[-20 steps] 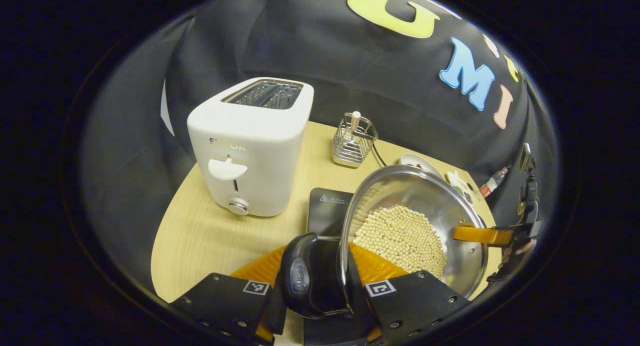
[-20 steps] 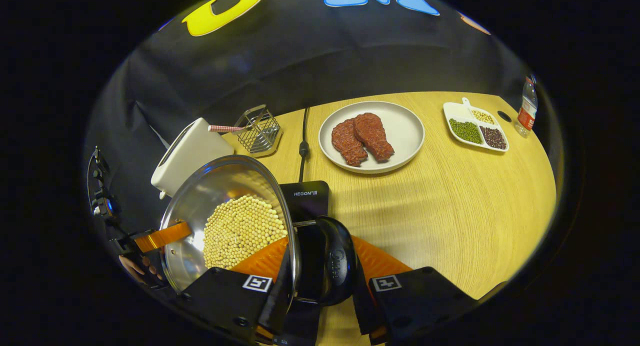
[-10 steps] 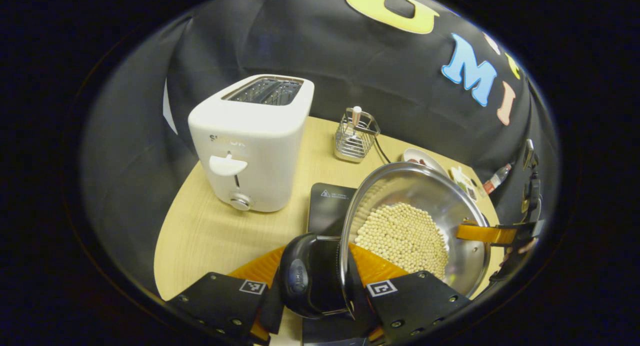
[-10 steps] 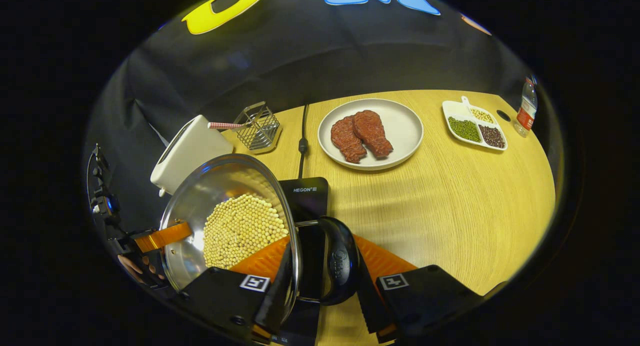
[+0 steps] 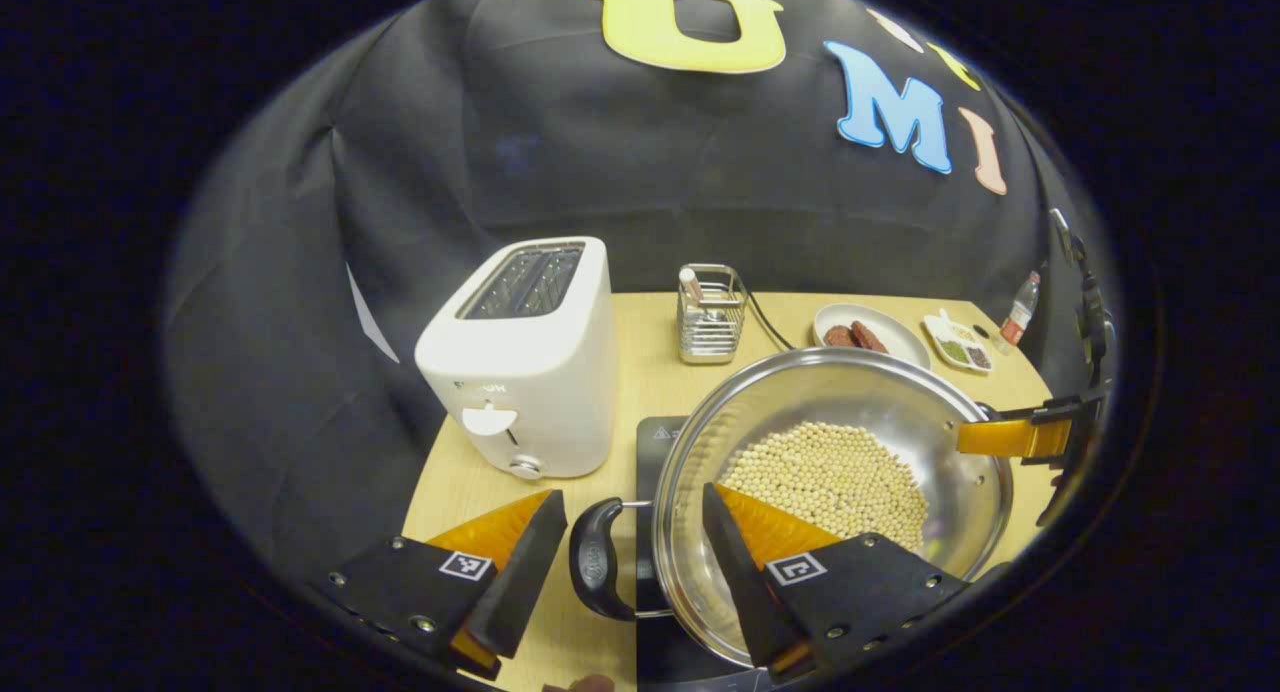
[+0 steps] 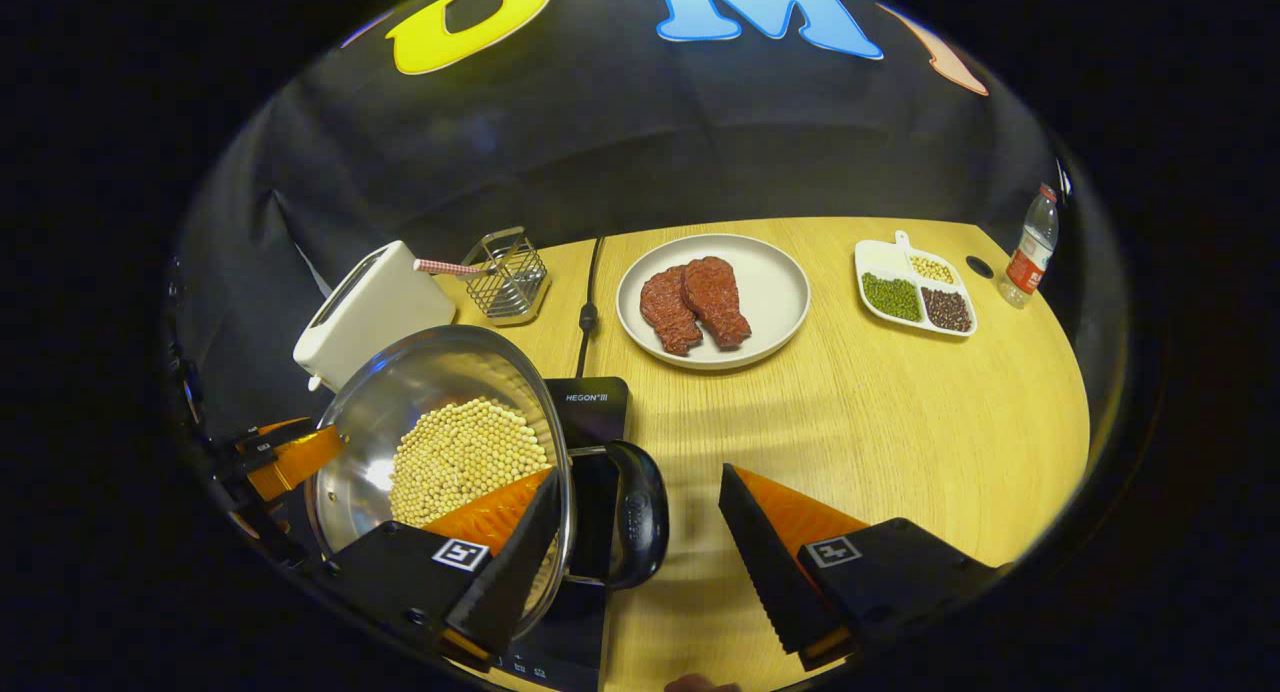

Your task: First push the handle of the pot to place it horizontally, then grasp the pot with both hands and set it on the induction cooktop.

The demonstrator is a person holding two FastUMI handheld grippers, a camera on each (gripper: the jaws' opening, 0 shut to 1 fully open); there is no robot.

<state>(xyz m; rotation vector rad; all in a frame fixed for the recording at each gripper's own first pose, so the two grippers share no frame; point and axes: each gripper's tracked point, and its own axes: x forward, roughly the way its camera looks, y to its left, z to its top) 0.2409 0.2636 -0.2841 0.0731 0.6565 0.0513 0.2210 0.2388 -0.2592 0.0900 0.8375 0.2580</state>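
Observation:
A steel pot (image 5: 850, 392) full of pale beans (image 5: 830, 477) sits on the black induction cooktop (image 5: 655, 437). My left gripper (image 5: 625, 562) is open, and the pot's black left handle (image 5: 595, 572) lies loose between its fingers. In the right gripper view the same pot (image 6: 400, 392) rests on the cooktop (image 6: 590, 412). My right gripper (image 6: 640, 482) is open around the other black handle (image 6: 640, 517) without touching it. At each view's far edge, beside the pot's opposite rim, a finger of the other gripper shows.
A white toaster (image 5: 525, 357) stands left of the cooktop, with a wire rack (image 5: 710, 312) behind it. A plate of meat (image 6: 715, 297), a divided dish of beans (image 6: 915, 292) and a bottle (image 6: 1030, 242) sit farther right. A cable (image 6: 588, 312) runs back from the cooktop.
Both grippers were shut on the pot's handles, holding it tilted above the cooktop. Now the pot sits level on the cooktop, and both grippers have opened and drawn back.

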